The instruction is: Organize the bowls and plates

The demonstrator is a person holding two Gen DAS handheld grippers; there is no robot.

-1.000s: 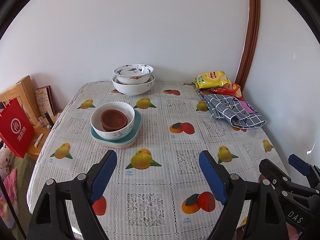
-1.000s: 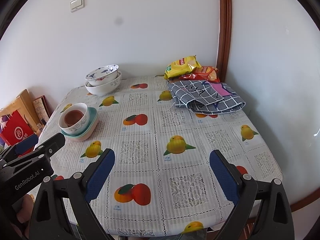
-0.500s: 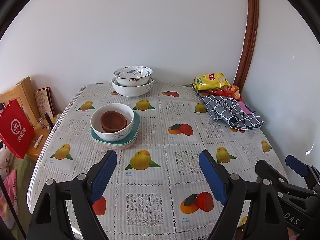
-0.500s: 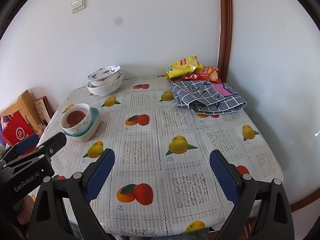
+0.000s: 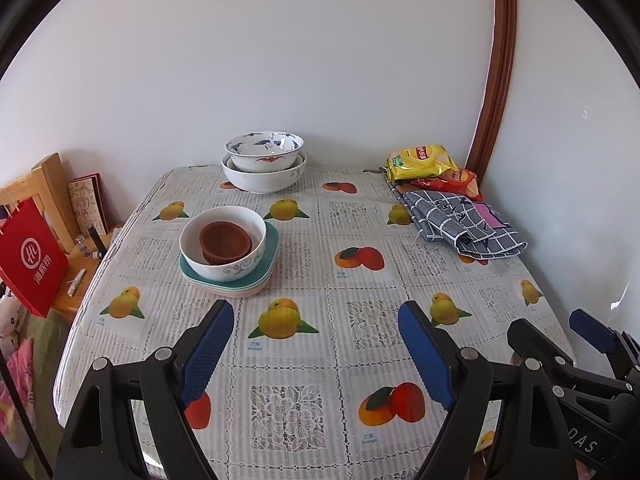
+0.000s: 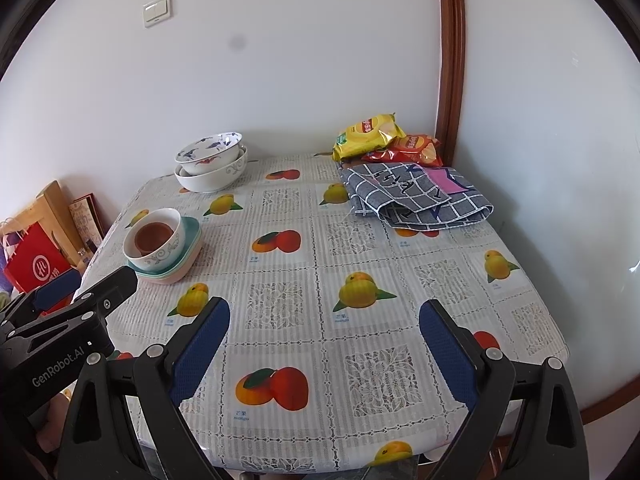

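While both grippers hang over the near edge of the table (image 5: 360, 248), tilted down toward its fruit-print cloth, there is some lettering to pick out. At about nine o'clock, off the table's left side, a red paper bag (image 5: 34, 256) carries a white round logo and characters too small for me to read. The left gripper (image 5: 316, 320) has its blue-padded jaws spread wide with nothing between them; seen from the right wrist view, its black body reads "GenRobot.AI". Under the printed mangoes on the cloth runs the small word "mango". At ten o'clock sits a white bowl (image 5: 223, 242) with a brown bowl (image 5: 225, 240) nested inside, both resting on a stack of teal and pink plates (image 5: 269, 258). At twelve o'clock, against the wall, a blue-patterned bowl (image 5: 264, 151) stands in a larger white bowl (image 5: 262, 178). At two o'clock lie a yellow snack bag (image 5: 420, 161), a red snack bag (image 5: 460, 180) (their printing is unreadable) and a folded grey checked cloth (image 5: 460, 224). The right gripper (image 6: 324, 318) is likewise gaping and empty, its body marked "DAS" in the left wrist view.
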